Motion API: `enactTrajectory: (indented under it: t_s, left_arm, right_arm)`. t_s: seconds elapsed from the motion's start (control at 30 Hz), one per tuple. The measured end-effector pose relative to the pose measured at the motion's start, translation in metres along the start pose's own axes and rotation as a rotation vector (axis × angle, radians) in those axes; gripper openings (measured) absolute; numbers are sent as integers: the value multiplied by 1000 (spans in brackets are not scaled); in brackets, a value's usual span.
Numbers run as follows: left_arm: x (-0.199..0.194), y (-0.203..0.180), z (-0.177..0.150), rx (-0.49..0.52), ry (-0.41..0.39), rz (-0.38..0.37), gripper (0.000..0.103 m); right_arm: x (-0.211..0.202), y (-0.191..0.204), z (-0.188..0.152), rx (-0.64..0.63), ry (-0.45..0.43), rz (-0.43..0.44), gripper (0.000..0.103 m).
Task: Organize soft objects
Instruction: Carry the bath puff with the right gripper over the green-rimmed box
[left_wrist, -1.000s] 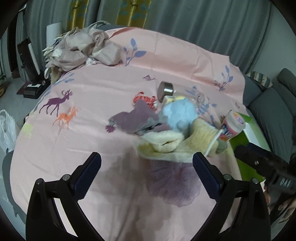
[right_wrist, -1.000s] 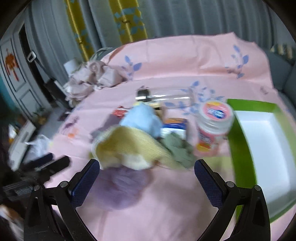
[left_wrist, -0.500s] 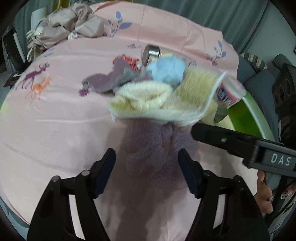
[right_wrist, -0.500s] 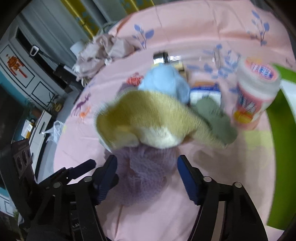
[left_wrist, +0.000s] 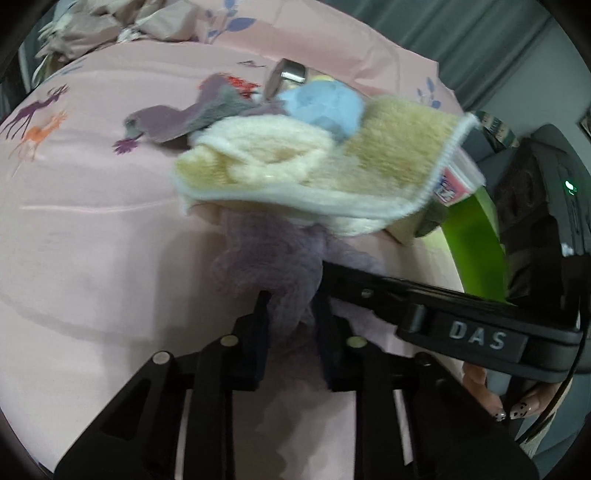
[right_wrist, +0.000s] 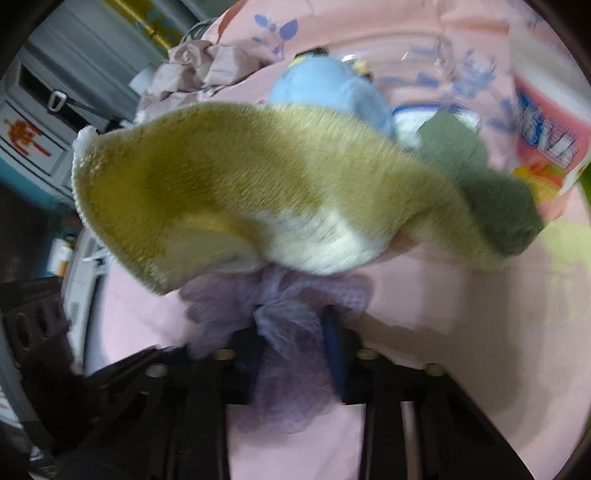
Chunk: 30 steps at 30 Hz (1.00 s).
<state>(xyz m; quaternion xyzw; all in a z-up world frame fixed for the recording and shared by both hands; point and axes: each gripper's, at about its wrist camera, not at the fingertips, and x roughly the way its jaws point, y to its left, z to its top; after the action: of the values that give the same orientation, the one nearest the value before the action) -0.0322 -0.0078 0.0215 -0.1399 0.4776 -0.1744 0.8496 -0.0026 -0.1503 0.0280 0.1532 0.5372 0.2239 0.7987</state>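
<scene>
Both grippers, left gripper (left_wrist: 290, 314) and right gripper (right_wrist: 295, 328), have just closed, fingers pinching the purple mesh puff (left_wrist: 273, 258) below the yellow towel (left_wrist: 369, 173).

Mesh puff (left_wrist: 273, 258) lies before towel (left_wrist: 332, 173) — seemingly partly under it.

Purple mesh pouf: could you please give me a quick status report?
Left gripper and right gripper just closed, both shut on the purple mesh pouf. Pouf on the pink sheet. Yellow towel overlaps its far edge.

Fuzzy yellow terry towel (left_wrist: 388, 162), gauzy purple mesh puff (left_wrist: 273, 258), smooth pink cotton sheet (left_wrist: 92, 221).
</scene>
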Motion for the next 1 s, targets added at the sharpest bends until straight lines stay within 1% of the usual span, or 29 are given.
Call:
enactTrajectory:
  t_s: [0.03, 0.1, 0.2, 0.4, 0.47, 0.57, 0.7, 0.8, 0.9, 1.0]
  left_arm:
    - [-2, -3, 0, 13, -14, 7, 16]
    - [-11, -10, 1, 30, -47, -2, 15]
    - [-32, -28, 3, 99, -121, 16, 14]
    - [-75, -68, 2, 208, -251, -1, 15]
    - [-87, -84, 3, 234, -289, -27, 15]
    - [-93, -106, 12, 274, -325, -74, 15]
    - [-90, -134, 25, 322, -338, -140, 15]
    - [-86, -156, 31, 355, -339, -186, 15]
    - [-77, -174, 35, 375, -315, -224, 15]
    - [-63, -196, 40, 392, -284, -253, 15]
  right_arm:
    - [-2, 0, 0, -4, -1, -2, 19]
    - [-8, 1, -2, -19, -11, 4, 19]
    - [-27, 5, -2, -22, -45, 71, 19]
    - [-96, 15, -12, -86, -214, 101, 17]
    - [-112, 17, -10, -86, -262, 106, 17]
    - [-142, 13, -12, -82, -355, 102, 17]
    - [-171, 5, -12, -65, -454, 57, 17]
    - [-193, -7, -16, -25, -525, 18, 17]
    - [-209, -25, -19, 29, -576, -22, 17]
    - [-221, -44, -21, 89, -609, -68, 17]
